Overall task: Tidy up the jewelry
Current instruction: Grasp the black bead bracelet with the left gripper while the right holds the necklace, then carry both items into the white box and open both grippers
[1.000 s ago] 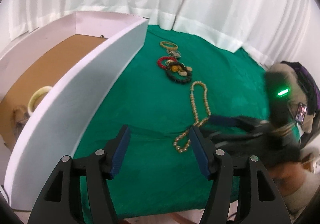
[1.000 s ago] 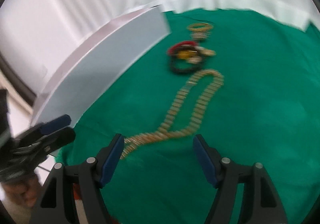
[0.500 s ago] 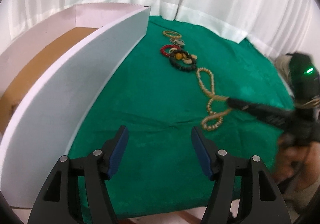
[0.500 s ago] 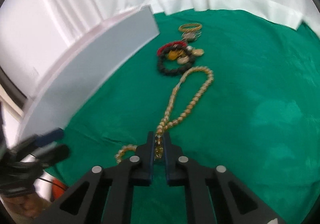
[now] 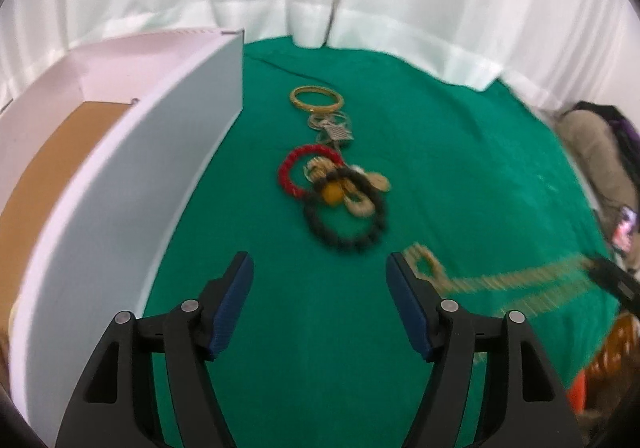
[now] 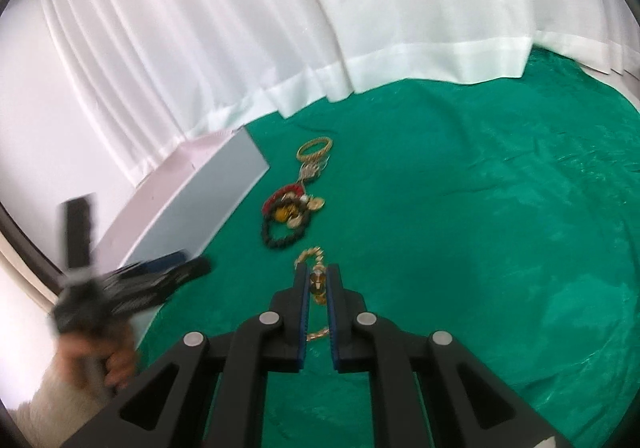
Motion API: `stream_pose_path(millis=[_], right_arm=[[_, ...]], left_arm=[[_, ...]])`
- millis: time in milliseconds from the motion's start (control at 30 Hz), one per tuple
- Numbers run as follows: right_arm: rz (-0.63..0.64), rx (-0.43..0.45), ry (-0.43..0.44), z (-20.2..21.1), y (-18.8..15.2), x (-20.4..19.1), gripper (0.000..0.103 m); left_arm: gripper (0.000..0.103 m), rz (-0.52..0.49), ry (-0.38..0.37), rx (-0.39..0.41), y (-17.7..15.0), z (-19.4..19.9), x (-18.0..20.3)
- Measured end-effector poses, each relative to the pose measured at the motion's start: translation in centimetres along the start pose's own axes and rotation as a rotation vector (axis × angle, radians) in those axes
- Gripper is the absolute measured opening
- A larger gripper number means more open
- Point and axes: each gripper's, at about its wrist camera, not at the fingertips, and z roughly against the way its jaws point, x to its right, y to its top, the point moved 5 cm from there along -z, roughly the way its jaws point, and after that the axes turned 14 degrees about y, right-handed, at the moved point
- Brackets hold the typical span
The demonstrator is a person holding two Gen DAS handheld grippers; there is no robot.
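- Right wrist view: my right tongs are clamped on the gold bead necklace, lifting it off the green cloth; its free end trails ahead of the tips, toward the far pile.
- The necklace's long axis runs from my right tongs toward the middle of the cloth; in the left view it shows as a blurred gold strand stretching rightward from beside my left tongs.
- The white box lies to the left, nearer my left hand, so I judge the carry goes leftward.
- My left tongs gape about half open and hold nothing, aimed at the black bead bracelet and red bracelet just beyond; the gold bangle lies farthest.
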Motion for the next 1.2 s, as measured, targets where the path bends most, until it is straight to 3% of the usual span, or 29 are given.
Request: stream_pose_path(millis=[200, 267, 300, 400, 600, 733, 1000, 1200], right_arm=[[-0.004, 0.037, 0.027, 1.7, 0.5, -0.1, 0.008], [-0.002, 0.056, 0.039, 2.2, 1.2, -0.2, 0.008], [-0.001, 0.065, 0.047, 2.5, 1.6, -0.3, 0.008], [0.028, 0.094, 0.077, 3.6, 3.5, -1.5, 0.008], [0.111, 0.136, 0.112, 5.3, 7.1, -4.4, 0.008], [0.163, 0.13, 0.138, 5.5, 9.2, -6.8, 0.008], [0.267, 0.081, 0.233, 2.0, 14.3, -13.9, 0.008], [0.369, 0.043, 0.346, -3.6, 17.5, -22.3, 0.008]], left_arm=[[0.049, -0.049, 0.064, -0.071, 1.3, -6.0, 2.1], [0.014, -0.088, 0.071, -0.044, 1.3, -5.9, 2.9], [0.01, -0.093, 0.054, -0.055, 1.2, -5.8, 3.2], [0.009, -0.073, 0.004, -0.033, 1.6, -3.8, 2.9], [0.009, 0.033, -0.135, 0.03, 3.1, 4.0, 0.5], [0.009, 0.073, -0.154, 0.082, 4.1, 9.7, -2.1], [0.009, 0.152, -0.06, 0.16, 4.1, 18.0, -11.6], [0.009, 0.234, 0.074, 0.145, 3.3, 17.7, -18.6]])
